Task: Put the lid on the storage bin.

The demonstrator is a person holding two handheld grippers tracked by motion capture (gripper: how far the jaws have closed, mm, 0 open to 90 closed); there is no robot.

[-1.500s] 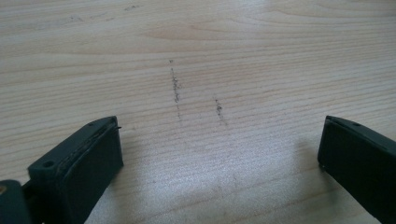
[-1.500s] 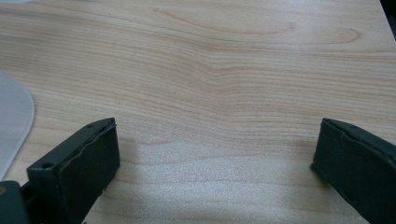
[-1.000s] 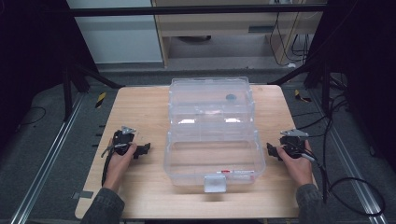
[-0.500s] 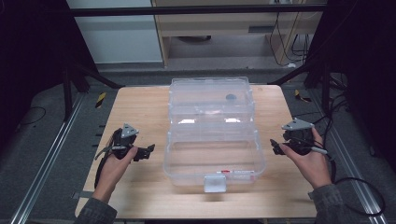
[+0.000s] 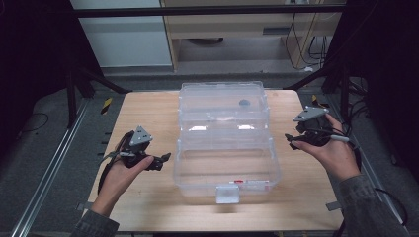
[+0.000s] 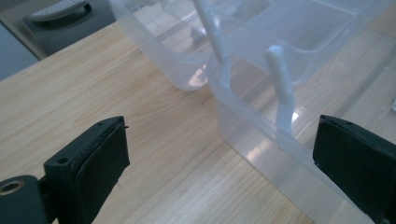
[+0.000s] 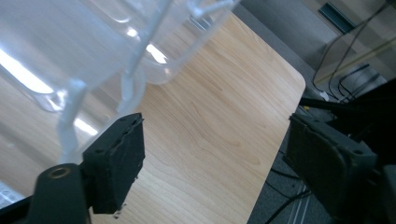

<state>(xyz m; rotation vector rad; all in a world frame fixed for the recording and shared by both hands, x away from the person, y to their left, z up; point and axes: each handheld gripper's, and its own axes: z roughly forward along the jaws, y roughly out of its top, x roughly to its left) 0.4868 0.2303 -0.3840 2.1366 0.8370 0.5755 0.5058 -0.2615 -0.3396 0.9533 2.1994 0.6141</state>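
**Two claws spread wide beside a clear plastic box**

Two claws held above a wooden worktop [image 5: 148, 108], one at each side of a clear plastic box [image 5: 225, 148]; box open, lid part lying flat beyond the deeper base, white latch [image 5: 227, 193] at the near edge, small dark spot [image 5: 244, 103] in the far half.

Left claw [image 5: 160, 162] gripped in the left hand [image 5: 118, 175], grey three-cornered plate [image 5: 141, 136] on top, jaws aimed at the box's left wall, just beside it and apart from it; released, jaws wide, nothing between them. Seen from the left gripper view: black jaws at the lower corners, bare wood between them, box wall [image 6: 261, 135] ahead and toward the right jaw, two white hinge arms [image 6: 280, 84] rising from the rim beyond that jaw.

Right claw [image 5: 291, 140] gripped in the right hand [image 5: 336, 155], grey plate [image 5: 310, 113] tilted on top, cable trailing off behind; near the box's right wall, apart from it; likewise released, jaws wide, empty. Seen from the right gripper view: bare wood between the jaws, clear box curve [image 7: 93, 42] ahead and above the left jaw, rounded worktop corner [image 7: 294, 79] beyond, dark floor and cables [image 7: 336, 51] past the right jaw.
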